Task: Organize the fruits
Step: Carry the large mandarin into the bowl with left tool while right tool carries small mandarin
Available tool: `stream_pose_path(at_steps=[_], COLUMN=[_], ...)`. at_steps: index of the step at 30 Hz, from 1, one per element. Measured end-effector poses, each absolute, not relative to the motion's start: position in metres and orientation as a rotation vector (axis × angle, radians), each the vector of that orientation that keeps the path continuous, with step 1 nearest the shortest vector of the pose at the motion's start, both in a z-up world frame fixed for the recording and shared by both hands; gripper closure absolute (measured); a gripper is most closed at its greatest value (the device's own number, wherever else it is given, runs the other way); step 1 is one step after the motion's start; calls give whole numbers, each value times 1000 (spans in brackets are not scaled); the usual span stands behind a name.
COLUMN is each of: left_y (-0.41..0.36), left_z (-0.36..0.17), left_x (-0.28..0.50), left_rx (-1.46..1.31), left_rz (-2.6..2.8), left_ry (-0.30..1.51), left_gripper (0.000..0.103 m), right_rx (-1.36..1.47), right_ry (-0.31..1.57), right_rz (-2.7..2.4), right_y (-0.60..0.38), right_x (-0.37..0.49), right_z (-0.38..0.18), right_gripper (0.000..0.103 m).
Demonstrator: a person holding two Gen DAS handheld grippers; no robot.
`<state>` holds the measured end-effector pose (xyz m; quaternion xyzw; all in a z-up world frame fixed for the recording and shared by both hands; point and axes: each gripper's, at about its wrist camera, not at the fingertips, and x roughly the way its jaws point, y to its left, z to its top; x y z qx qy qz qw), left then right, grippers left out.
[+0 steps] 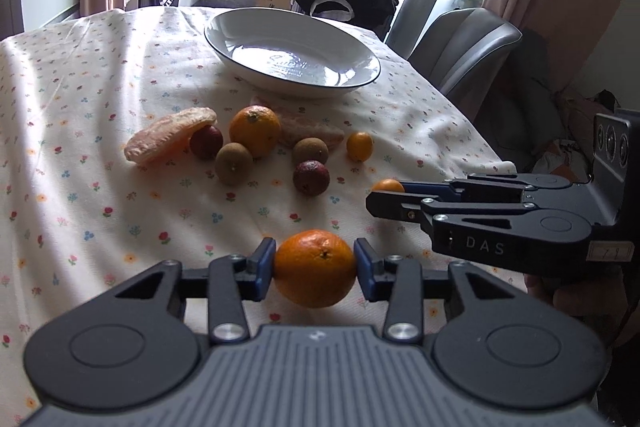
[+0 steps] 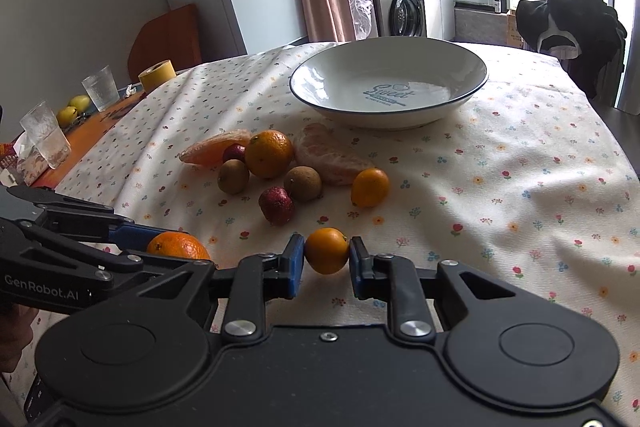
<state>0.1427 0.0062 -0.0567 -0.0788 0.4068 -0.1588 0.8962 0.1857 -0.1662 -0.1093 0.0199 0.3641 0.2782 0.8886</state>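
The left tongs [image 1: 315, 267] grip a mandarin [image 1: 315, 268] between their blue pads, which press on it from both sides just above the flowered cloth [image 1: 100, 219] that covers the counter. The right tongs [image 2: 327, 254] are clamped on a small kumquat [image 2: 327, 251], also low over the cloth, and they sit just beside the left tongs, to their right. In the left wrist view the right tongs come in from the right edge with the kumquat's orange top showing at their tip. Farther back on the cloth lies the loose cluster of fruit: a second mandarin [image 2: 269, 153] in the middle, a peeled citrus piece [image 2: 331, 158] touching it on the right, and an orange peel [image 2: 216, 150] on the left that leans over a dark red fruit [image 2: 234, 152]. Two brown round fruits [image 2: 233, 176] [image 2: 303, 183] sit in front of the mandarin, another red fruit [image 2: 277, 206] lies nearest the tongs, and a second kumquat [image 2: 370, 187] rests at the right end, just beside the peeled piece. Beyond the cluster stands a white bowl [image 2: 472, 67] with a dark rim and "Sweet" printed inside; it holds no fruit. Two glasses [image 2: 44, 135] and a roll of yellow tape [image 2: 157, 75] stand at the far left, off the cloth.
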Motion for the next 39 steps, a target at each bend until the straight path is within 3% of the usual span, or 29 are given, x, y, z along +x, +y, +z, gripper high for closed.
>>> stream_pose_path(at_steps=[27, 39], left_y=[13, 10], left_z=[-3, -15], left_x=[228, 274], left_rx=[-111, -112], left_rz=[-262, -263], left_ry=[694, 707], left_gripper=[62, 62], right_rx=[59, 54], right_ry=[643, 627], right_rz=[552, 499], right_y=[-168, -167], right_x=[235, 271], right_z=[-79, -79], right_gripper=[81, 81])
